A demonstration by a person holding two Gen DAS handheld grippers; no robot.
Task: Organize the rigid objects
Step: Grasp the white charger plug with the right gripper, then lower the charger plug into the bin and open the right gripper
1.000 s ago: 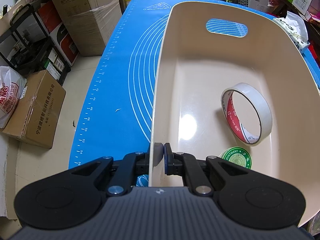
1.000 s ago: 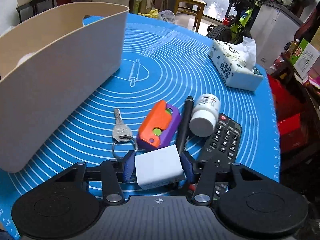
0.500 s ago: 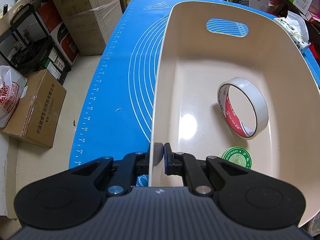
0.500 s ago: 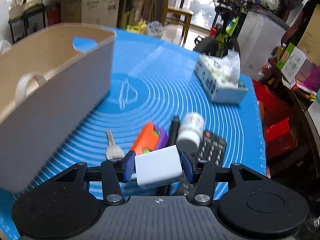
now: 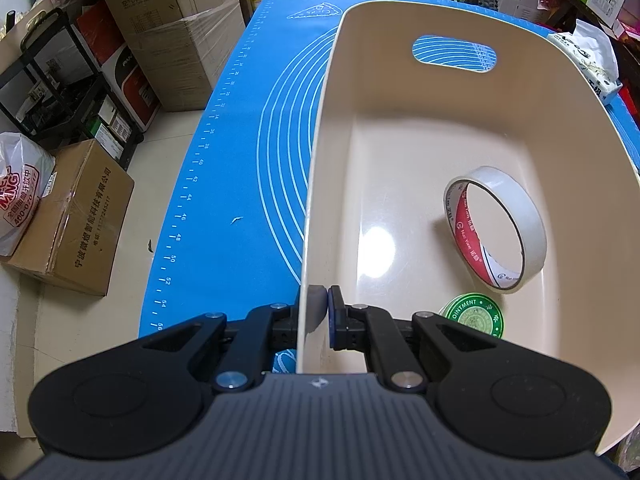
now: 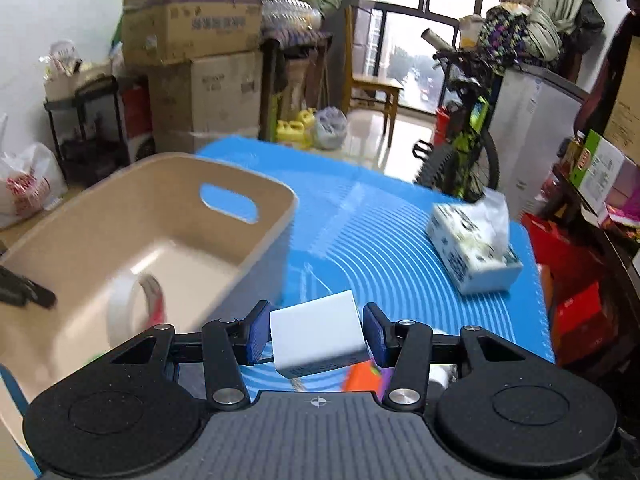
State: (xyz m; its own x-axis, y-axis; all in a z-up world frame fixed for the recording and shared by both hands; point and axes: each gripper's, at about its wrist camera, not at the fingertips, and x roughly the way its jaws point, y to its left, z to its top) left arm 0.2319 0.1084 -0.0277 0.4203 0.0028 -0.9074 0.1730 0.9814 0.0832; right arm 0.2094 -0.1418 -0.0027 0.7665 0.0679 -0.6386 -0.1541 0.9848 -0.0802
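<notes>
My left gripper (image 5: 320, 314) is shut on the near left rim of a beige plastic bin (image 5: 400, 92) that stands on a blue mat (image 5: 240, 160). Inside the bin a white tape roll (image 5: 524, 216) leans on edge beside a green ointment tin (image 5: 474, 314). My right gripper (image 6: 316, 334) is shut on a white charger block (image 6: 318, 334), held in the air to the right of the bin (image 6: 120, 232). An orange and purple toy (image 6: 366, 376) and a white bottle (image 6: 440, 376) peek out below the fingers.
A tissue box (image 6: 472, 244) sits on the mat (image 6: 380, 240) at the far right. Cardboard boxes (image 5: 72, 216) and a black rack (image 5: 52, 92) stand on the floor to the left. A bicycle (image 6: 460, 152) and a chair (image 6: 372, 92) stand beyond the table.
My right gripper rose with the white block and tilted up, so the key, pen and remote dropped out of view. The tape roll in the bin shifted slightly. The left gripper stayed put.
</notes>
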